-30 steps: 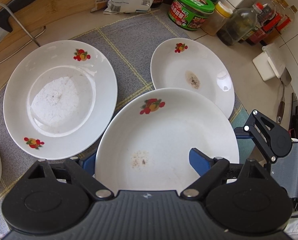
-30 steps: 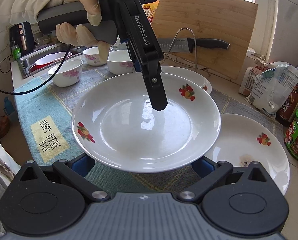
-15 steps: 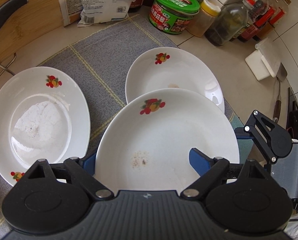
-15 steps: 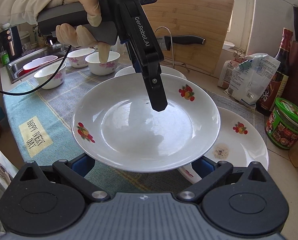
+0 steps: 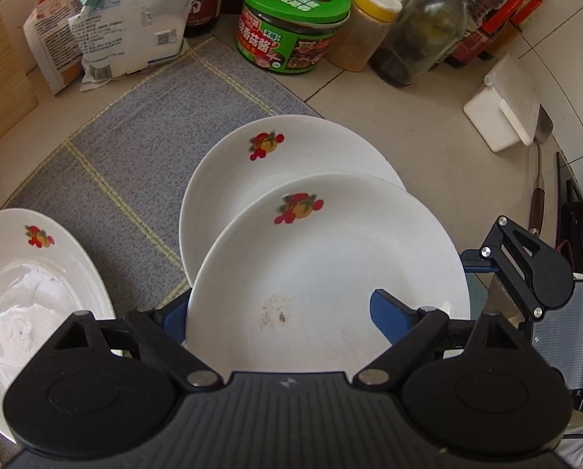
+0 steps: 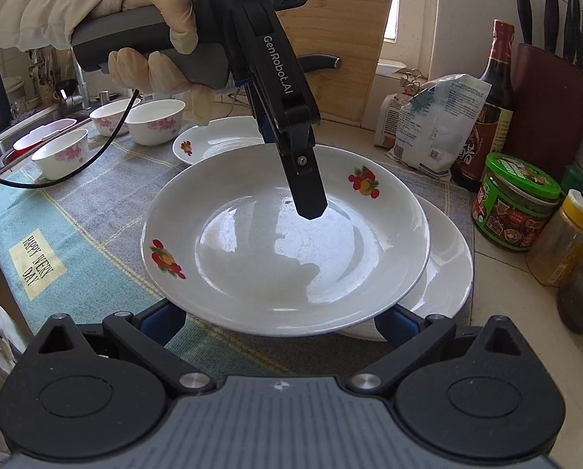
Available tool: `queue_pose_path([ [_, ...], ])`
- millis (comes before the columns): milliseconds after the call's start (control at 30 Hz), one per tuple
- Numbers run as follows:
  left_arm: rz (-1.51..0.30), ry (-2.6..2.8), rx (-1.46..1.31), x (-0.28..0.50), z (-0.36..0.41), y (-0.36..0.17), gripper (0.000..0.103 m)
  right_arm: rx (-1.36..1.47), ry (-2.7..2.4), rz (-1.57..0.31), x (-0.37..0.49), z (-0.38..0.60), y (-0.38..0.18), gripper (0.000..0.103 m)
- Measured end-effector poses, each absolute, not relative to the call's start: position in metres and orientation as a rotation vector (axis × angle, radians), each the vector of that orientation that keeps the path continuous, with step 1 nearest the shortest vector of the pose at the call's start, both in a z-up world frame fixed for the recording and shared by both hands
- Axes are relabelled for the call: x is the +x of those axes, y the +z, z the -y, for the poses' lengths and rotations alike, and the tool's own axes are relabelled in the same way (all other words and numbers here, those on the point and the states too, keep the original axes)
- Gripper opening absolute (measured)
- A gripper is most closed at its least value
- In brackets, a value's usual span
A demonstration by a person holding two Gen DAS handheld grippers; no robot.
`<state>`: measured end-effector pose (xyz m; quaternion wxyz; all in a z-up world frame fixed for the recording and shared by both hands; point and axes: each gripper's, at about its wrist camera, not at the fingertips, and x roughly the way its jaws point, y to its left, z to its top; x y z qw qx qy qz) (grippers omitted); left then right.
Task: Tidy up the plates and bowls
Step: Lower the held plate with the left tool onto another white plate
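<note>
White fruit-print plate (image 6: 287, 258), held level above a second plate (image 5: 291, 156) that lies on the grey cloth (image 5: 135, 179); faint brown specks mark its well. Left gripper (image 5: 283, 314) and right gripper (image 6: 279, 318) each grasp the carried plate's rim between blue-padded fingers (image 5: 389, 312), from opposite edges. A third plate (image 5: 29, 297), with a dull white film in its well, lies to the left. Three floral bowls (image 6: 156, 121), apparently empty, stand beyond. Tabletop (image 5: 428, 148): pale tile with a green-lidded jar (image 5: 291, 27), bottles, bags; cutting board and sink behind.
</note>
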<state>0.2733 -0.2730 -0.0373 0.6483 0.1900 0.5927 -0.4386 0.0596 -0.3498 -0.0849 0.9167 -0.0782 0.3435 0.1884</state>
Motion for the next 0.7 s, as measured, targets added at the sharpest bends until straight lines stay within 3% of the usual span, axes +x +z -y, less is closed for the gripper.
queue_pose_path([
  [700, -1.369, -1.078, 0.489, 0.293, 0.326, -0.062, 0.091, -0.100, 0.256, -0.742, 0.070, 0.382, -0.087, 0.103],
])
